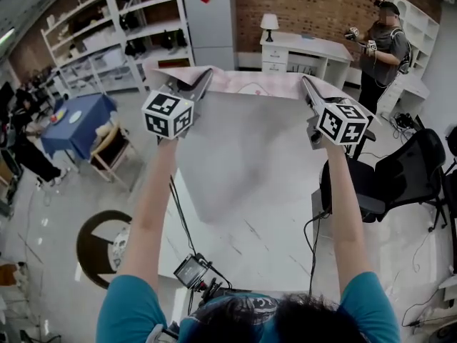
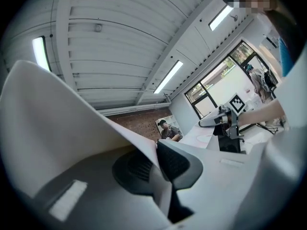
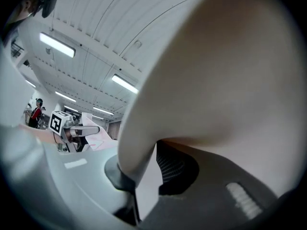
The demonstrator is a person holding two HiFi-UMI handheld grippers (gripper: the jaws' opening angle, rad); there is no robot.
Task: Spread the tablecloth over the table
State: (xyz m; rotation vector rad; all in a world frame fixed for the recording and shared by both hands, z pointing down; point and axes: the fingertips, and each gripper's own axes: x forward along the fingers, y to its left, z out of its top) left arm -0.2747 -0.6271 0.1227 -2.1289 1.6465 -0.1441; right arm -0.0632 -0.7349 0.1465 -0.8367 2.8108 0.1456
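- Tablecloth (image 1: 243, 156): a thin, limp sheet with a pale grey-white underside. A pink printed face shows along the raised far edge. It is held up in the air over the far half of the counter, and its near hem sags toward the counter's middle.
- Left tongs (image 1: 202, 79): clamped on the cloth's far left corner, with fabric pinched between the ribbed black pads.
- Right tongs (image 1: 308, 86): clamped on the far right corner, with fabric draped over the upper jaw. The top edge of the cloth runs nearly taut between the two tongs.
- Counter (image 1: 243, 256): a rectangular white top, faintly veined and smooth. The near half is bare.
- Office chair (image 1: 407, 177): black and padded, close against the counter's right edge.
- Floor (image 1: 64, 213): grey and open to the left of the counter.
- Blue table (image 1: 75, 120): well apart, at far left.
- Person (image 1: 382, 48): standing beyond the far right corner.
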